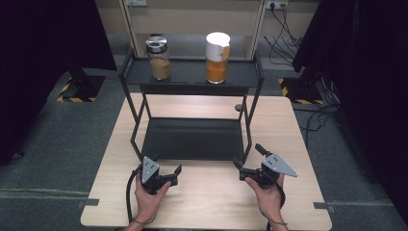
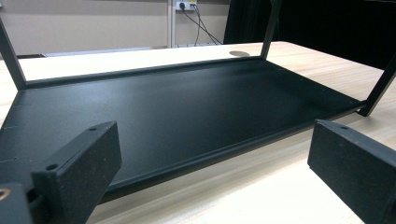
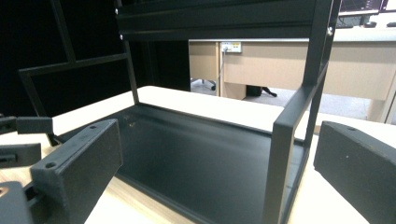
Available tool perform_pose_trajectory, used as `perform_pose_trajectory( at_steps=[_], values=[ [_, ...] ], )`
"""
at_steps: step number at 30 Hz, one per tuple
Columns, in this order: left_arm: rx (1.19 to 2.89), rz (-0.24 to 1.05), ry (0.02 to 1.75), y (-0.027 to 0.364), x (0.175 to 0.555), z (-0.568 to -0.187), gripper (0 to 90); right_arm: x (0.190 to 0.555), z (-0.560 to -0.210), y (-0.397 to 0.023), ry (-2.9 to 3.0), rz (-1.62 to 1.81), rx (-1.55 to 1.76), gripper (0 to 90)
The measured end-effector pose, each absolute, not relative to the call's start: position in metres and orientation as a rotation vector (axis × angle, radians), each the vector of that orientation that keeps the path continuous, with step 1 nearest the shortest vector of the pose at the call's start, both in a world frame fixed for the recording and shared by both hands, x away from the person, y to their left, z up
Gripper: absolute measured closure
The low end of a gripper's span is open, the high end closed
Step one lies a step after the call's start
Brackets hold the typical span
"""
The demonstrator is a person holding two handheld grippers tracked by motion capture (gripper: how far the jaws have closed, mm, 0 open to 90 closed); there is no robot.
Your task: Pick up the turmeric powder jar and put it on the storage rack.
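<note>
We are seeing the black rack (image 1: pixel 192 139) standing on the worktop (image 1: pixel 211 197), long axis running left to right, just beyond the left gripper (image 1: pixel 169 169) and right gripper (image 1: pixel 248 159), both holding their jaws spread and empty.

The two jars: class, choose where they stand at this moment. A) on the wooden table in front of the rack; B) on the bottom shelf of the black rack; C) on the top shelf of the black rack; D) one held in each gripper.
C: the high view shows the jar with the metal lid and the white-capped jar of orange powder side by side on the rack's top shelf.
</note>
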State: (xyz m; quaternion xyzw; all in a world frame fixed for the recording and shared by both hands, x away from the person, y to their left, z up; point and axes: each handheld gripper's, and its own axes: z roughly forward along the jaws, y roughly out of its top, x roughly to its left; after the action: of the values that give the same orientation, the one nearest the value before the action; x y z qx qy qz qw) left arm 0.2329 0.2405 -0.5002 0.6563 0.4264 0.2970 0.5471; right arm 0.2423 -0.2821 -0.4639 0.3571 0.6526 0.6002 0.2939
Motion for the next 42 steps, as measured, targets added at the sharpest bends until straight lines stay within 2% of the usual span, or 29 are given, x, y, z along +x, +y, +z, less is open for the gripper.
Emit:
perform_pose_trajectory(
  at_steps=[19, 42],
  values=[
    [1.556, 0.704, 1.010, 0.240, 0.233, -0.500, 2.2, 0.234, -0.480, -0.291, 1.793, 1.522, 1.015, 1.4],
    [1.557, 0.704, 1.008, 0.240, 0.233, -0.500, 2.2, 0.231, -0.481, -0.289, 1.830, 1.447, 1.078, 1.5]
  ],
)
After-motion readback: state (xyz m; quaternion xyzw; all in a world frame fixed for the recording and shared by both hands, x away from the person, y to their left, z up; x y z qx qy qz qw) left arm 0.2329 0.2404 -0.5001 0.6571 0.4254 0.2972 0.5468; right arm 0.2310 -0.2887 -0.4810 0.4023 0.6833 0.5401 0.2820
